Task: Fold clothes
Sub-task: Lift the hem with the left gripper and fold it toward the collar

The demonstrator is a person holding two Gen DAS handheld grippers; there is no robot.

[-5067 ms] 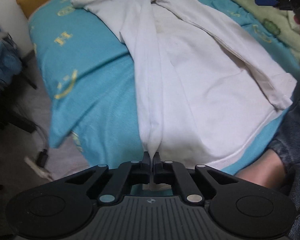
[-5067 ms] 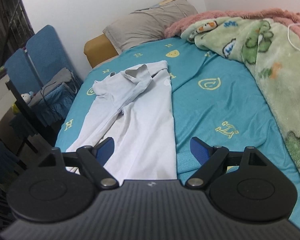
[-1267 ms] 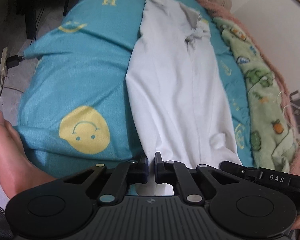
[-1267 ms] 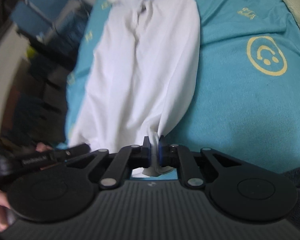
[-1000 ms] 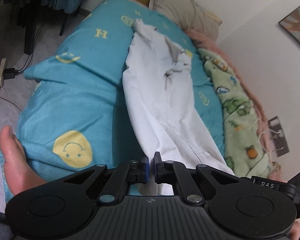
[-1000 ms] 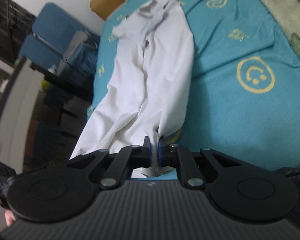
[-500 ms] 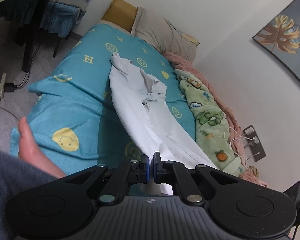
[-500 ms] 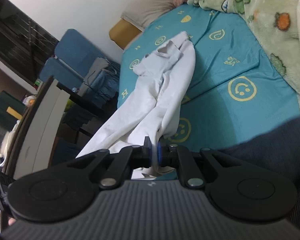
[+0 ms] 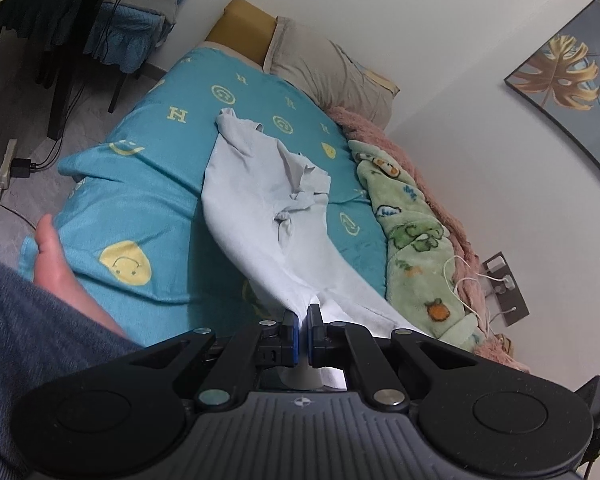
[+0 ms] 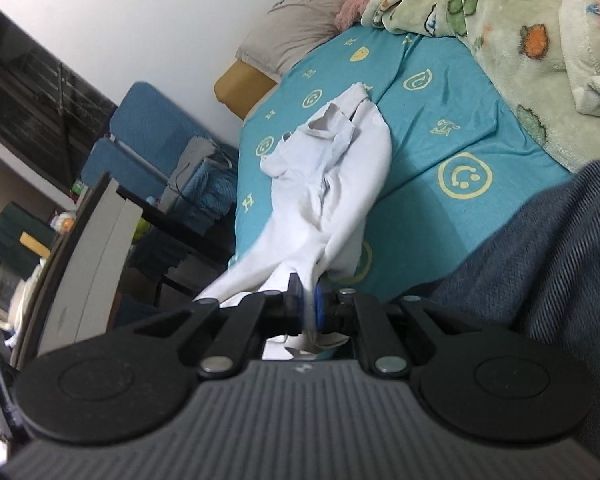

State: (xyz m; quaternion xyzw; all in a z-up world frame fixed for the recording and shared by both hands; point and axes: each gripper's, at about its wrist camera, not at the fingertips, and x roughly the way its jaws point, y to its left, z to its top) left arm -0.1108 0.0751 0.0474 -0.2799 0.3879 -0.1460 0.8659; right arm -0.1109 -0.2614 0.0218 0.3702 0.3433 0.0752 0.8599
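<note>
Left gripper (image 9: 303,320) is clamped tight on one bottom corner of the white shirt (image 9: 256,200), right gripper (image 10: 308,300) pinches the other. Hem's lifted off the teal bedsheet (image 9: 148,184), while the collar end lies on it near the pillow (image 9: 324,68).

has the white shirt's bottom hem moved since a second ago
Yes. Both grippers, left gripper and right gripper, have lifted the white shirt hem up off the teal bedsheet; its collar end stays there.
</note>
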